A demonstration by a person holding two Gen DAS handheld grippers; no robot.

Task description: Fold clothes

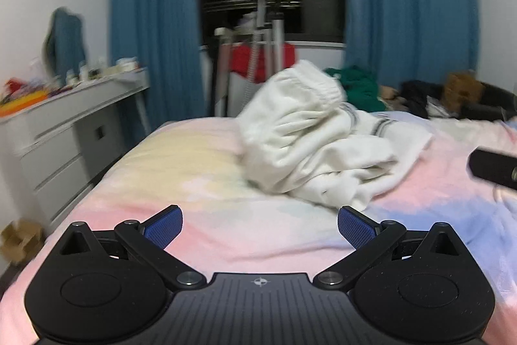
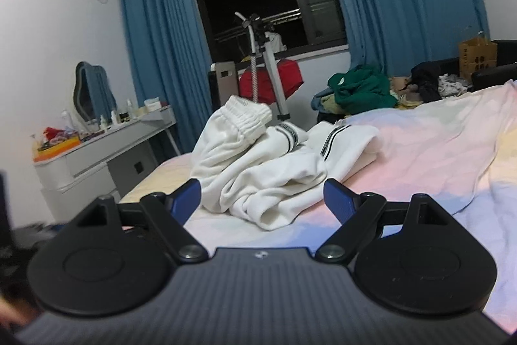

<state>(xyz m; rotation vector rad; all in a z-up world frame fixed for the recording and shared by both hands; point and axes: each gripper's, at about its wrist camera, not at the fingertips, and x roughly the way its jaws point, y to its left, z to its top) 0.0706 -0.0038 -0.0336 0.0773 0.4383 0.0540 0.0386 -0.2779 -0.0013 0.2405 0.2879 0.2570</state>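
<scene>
A crumpled white garment (image 1: 318,138) with an elastic waistband and dark striped trim lies in a heap on the pastel bedsheet (image 1: 181,157). My left gripper (image 1: 260,227) is open and empty, low over the sheet, short of the heap. In the right wrist view the same white garment (image 2: 274,164) lies just ahead of my right gripper (image 2: 262,199), which is open and empty, its blue pads (image 2: 336,198) close to the heap's near edge. A dark part of the right gripper (image 1: 494,167) shows at the right of the left wrist view.
A white dresser (image 1: 64,125) with clutter and a mirror stands left of the bed. Blue curtains (image 1: 155,21) frame a dark window. A stand and a red item (image 2: 274,80) stand beyond the bed. A pile of green and dark clothes (image 2: 362,89) lies at the far right.
</scene>
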